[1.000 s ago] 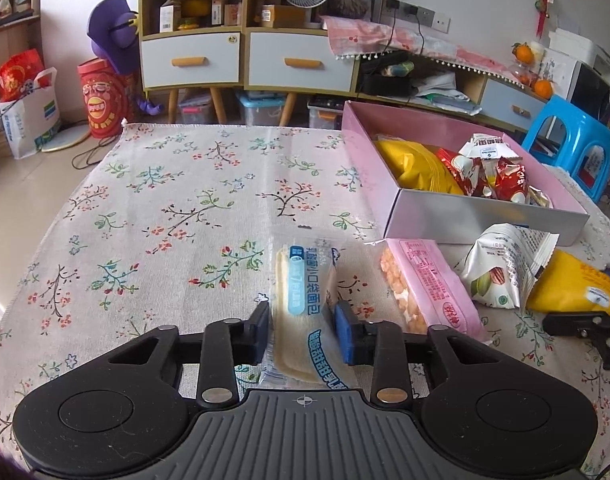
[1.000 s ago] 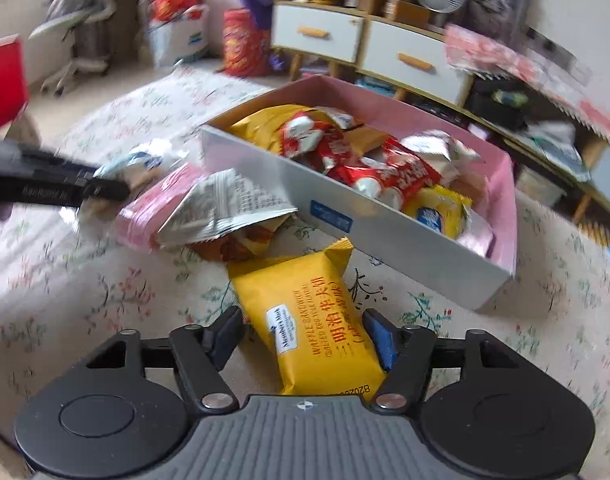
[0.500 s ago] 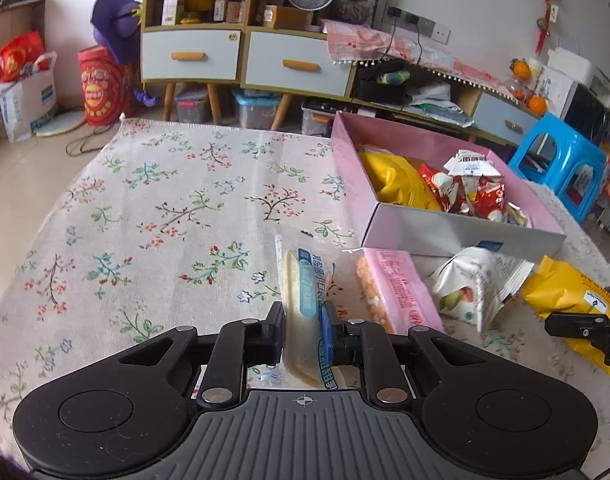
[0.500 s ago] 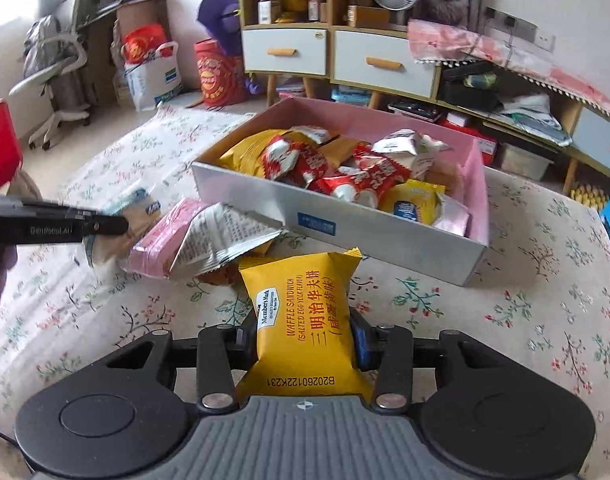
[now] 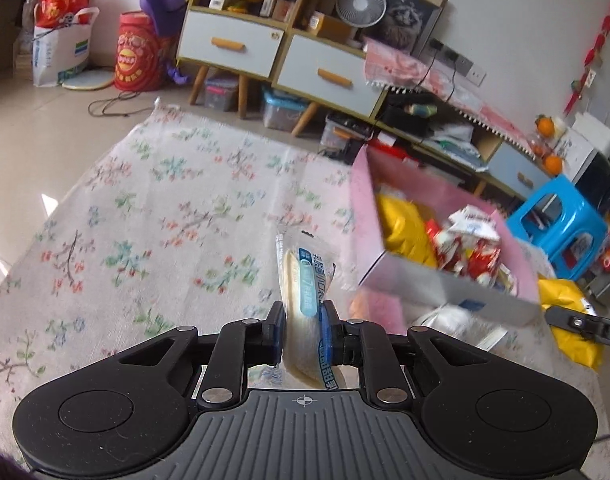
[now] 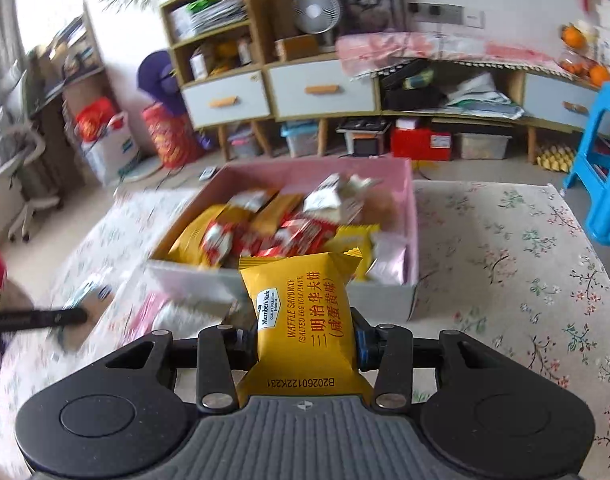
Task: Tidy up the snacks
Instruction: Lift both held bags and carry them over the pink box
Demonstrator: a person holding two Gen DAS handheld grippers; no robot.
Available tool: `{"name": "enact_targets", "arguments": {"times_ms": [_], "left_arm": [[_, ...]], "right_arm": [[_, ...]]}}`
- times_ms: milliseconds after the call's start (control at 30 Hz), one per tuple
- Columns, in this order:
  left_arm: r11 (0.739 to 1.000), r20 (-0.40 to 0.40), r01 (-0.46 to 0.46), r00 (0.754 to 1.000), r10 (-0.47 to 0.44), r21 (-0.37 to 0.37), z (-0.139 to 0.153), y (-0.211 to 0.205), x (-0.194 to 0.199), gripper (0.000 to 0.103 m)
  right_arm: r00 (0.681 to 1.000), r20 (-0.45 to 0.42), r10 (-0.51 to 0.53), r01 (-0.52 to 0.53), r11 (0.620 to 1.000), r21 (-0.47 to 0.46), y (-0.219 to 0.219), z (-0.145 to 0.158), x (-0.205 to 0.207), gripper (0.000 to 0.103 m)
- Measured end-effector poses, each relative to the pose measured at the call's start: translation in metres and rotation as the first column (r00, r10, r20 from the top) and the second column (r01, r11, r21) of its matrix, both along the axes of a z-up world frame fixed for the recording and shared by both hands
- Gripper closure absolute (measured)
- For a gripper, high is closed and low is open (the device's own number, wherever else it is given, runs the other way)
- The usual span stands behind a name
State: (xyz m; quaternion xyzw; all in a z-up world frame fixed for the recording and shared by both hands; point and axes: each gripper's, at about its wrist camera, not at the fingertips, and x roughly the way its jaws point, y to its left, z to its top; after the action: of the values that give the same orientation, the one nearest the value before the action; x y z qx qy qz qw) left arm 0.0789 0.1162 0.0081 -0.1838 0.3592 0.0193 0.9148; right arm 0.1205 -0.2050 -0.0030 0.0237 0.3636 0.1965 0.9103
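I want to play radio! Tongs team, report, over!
Left tongs shut on clear bread packet. Right tongs shut on yellow waffle pack. Pink box ahead, nothing blocking.

Home: drawer cabinet point(image 5: 233, 46), fan point(image 5: 361, 4)

Motion blurs the pink box point(image 6: 412, 216) snacks and loose packets point(image 6: 173, 312) beside it

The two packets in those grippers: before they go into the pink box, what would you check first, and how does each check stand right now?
1. Left gripper clamped on the bread packet: ok.
2. Right gripper clamped on the yellow packet: ok.
3. Both packets lifted off the tablecloth: ok.
4. Pink box open on top: ok.
5. Room left in the box: cannot tell; it looks crowded.
6. Grippers apart from each other: ok.
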Motion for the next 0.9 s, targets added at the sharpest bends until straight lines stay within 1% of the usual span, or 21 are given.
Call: {"name": "enact_targets", "arguments": {"times_ms": [167, 367, 500, 733, 900], "left_arm": [[0.998, 0.03, 0.033, 0.999, -0.034, 0.048, 0.018, -0.024, 0.016, 0.088], [0.995, 0.049, 0.055, 0.997, -0.059, 0.08, 0.033, -0.061, 0.052, 0.088], [0.993, 0.06, 0.076, 0.995, -0.082, 0.089, 0.039, -0.089, 0.079, 0.087], [0.992, 0.033, 0.094, 0.995, -0.097, 0.088, 0.032, -0.131, 0.123, 0.087], [0.983, 0.005, 0.113, 0.993, -0.115, 0.144, 0.023, -0.154, 0.14, 0.087]], "right_arm": [[0.997, -0.019, -0.076, 0.077, 0.995, 0.061, -0.013, 0.0, 0.021, 0.071], [0.991, -0.022, -0.131, 0.133, 0.982, 0.134, -0.022, -0.007, 0.042, 0.071], [0.989, -0.024, -0.147, 0.148, 0.982, 0.117, -0.02, -0.016, 0.051, 0.071], [0.991, -0.024, -0.132, 0.134, 0.983, 0.125, -0.012, -0.02, 0.067, 0.07], [0.991, -0.007, -0.134, 0.134, 0.985, 0.105, -0.007, -0.023, 0.076, 0.07]]}}
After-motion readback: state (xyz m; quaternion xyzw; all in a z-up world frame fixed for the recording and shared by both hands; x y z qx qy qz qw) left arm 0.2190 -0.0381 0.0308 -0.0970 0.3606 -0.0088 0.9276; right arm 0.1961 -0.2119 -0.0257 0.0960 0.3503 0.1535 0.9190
